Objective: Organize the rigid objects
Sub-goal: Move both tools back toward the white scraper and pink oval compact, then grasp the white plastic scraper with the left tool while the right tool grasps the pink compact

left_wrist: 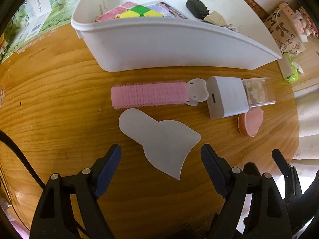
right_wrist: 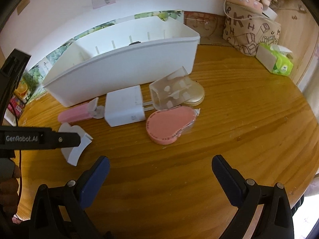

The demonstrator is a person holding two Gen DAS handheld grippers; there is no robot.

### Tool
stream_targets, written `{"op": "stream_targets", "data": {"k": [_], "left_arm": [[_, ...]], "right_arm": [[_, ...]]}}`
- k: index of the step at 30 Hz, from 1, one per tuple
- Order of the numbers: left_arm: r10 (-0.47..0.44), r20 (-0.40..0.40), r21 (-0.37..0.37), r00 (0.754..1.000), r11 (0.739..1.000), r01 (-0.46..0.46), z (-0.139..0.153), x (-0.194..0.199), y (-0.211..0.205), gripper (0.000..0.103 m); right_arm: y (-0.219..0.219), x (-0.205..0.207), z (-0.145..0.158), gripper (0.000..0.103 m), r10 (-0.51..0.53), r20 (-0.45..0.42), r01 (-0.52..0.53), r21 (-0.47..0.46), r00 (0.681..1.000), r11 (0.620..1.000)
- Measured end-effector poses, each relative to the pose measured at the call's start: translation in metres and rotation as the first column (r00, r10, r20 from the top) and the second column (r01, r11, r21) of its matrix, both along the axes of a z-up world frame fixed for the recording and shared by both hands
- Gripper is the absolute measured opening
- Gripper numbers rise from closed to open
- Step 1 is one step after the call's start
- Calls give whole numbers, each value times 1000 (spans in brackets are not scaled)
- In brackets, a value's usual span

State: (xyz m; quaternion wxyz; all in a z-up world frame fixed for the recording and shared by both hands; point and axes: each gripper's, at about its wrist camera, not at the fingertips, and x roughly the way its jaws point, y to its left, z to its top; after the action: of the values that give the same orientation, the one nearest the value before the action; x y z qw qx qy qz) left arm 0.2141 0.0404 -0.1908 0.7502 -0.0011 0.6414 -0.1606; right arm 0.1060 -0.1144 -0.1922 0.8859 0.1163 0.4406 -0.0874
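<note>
In the left wrist view, the left gripper [left_wrist: 161, 152] is hanging over the wooden table [left_wrist: 59, 91] with its fingers standing wide apart and holding nothing. Between the two blue pads, in the lower middle of the frame, a flat white plastic piece [left_wrist: 159, 139] is lying on the wood. Its long axis is running diagonally, with the narrow rounded end pointing to the upper left and the wide flared end pointing to the lower right; the pads are not touching it. Just above it, a pink hair roller [left_wrist: 149, 94] is lying with its long axis across the frame, and its white clip end is pointing right toward a white charger [left_wrist: 227, 97]. A clear plastic box [left_wrist: 258, 92] is sitting at the right side of the charger, and a pink round case [left_wrist: 251, 124] is lying just below them. A white bin [left_wrist: 159, 45] is filling the upper part of the frame, and a colourful puzzle cube [left_wrist: 137, 12] is sitting inside it at the upper left. In the right wrist view, the right gripper [right_wrist: 160, 166] is also staying open over bare wood in the lower middle, with nothing between its fingers. A gold round case [right_wrist: 196, 97] is showing behind the clear box, and a green tissue pack [right_wrist: 279, 61] is sitting at the upper right.
</note>
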Motion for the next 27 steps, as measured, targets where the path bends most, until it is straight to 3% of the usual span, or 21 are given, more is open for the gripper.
{"op": "stream_targets", "data": {"k": [10,27], "left_arm": [[21,-42,30,999,999,-20,-12,10,-9,86],[-8,-9,191,1000,982,9,-21,32,-48,86]], "right_arm": [[-14,25,-11,102,31,-36,-31,-16,999,999],[-24,56,-30,102,79,-96,-86,-69,992,994]]}}
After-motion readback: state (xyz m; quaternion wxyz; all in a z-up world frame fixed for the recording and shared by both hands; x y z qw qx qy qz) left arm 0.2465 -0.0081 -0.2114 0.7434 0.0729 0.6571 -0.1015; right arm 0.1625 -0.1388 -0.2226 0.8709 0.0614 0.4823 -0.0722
